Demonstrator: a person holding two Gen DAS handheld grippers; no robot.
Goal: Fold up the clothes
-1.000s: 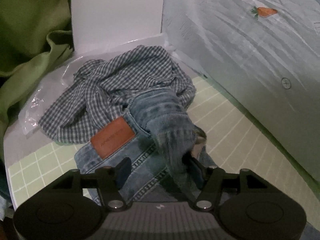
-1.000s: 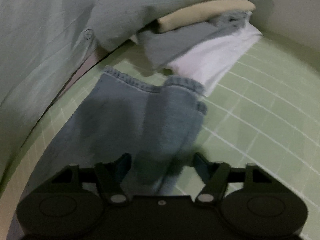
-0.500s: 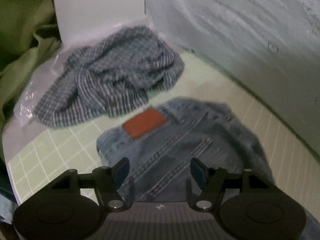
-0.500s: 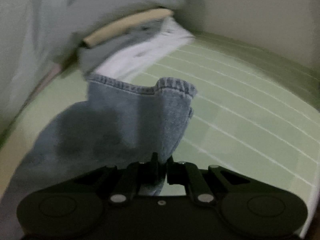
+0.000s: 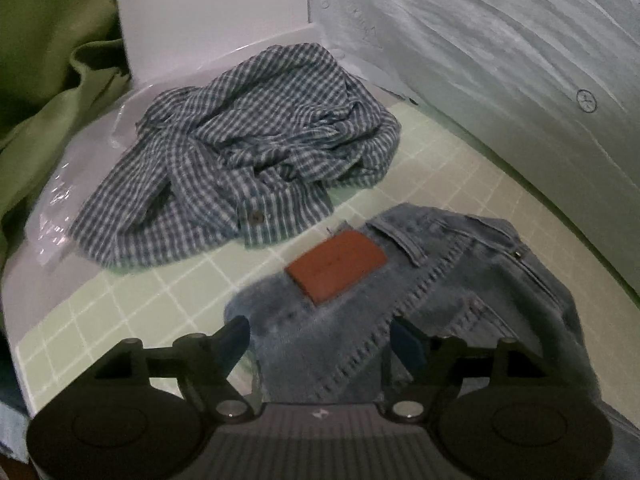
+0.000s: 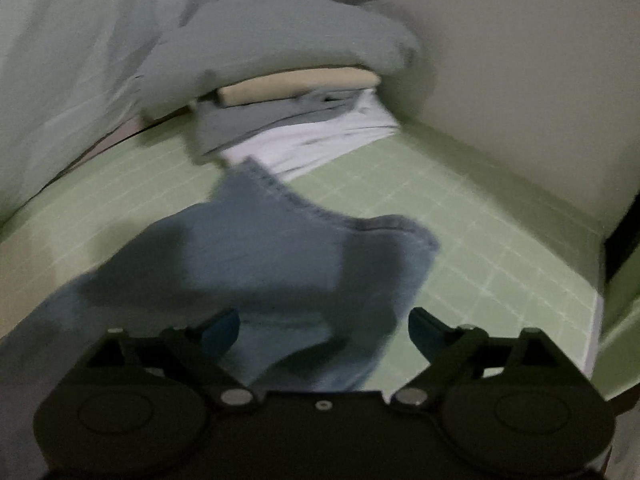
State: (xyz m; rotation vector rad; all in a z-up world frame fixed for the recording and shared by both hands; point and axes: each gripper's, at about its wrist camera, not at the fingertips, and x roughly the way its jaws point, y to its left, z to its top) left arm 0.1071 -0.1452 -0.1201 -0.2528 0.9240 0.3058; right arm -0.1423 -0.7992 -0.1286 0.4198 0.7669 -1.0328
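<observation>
Since a second ago both grippers have let go of the jeans. Left wrist view: the left gripper (image 5: pixel 320 338) is opening, its fingers apart over the jeans (image 5: pixel 420 300) on the green mat (image 5: pixel 120 300); a checked shirt (image 5: pixel 248 148) lies at 11 o'clock. Right wrist view: the right gripper (image 6: pixel 324 328) is spreading wide above the denim leg (image 6: pixel 280 248), with folded clothes (image 6: pixel 304 120) at 12 o'clock.

Left gripper (image 5: pixel 320 344) pointed steeply down, jaws opening, blue fingertips (image 5: pixel 236 334) spread to either side of denim without pressing it. Right gripper (image 6: pixel 322 330) likewise tilted down, jaws opening wide, fingertips (image 6: pixel 424 330) well apart, cloth lying under the gap but not pinched. No hand or sleeve seen in either wrist view.
</observation>
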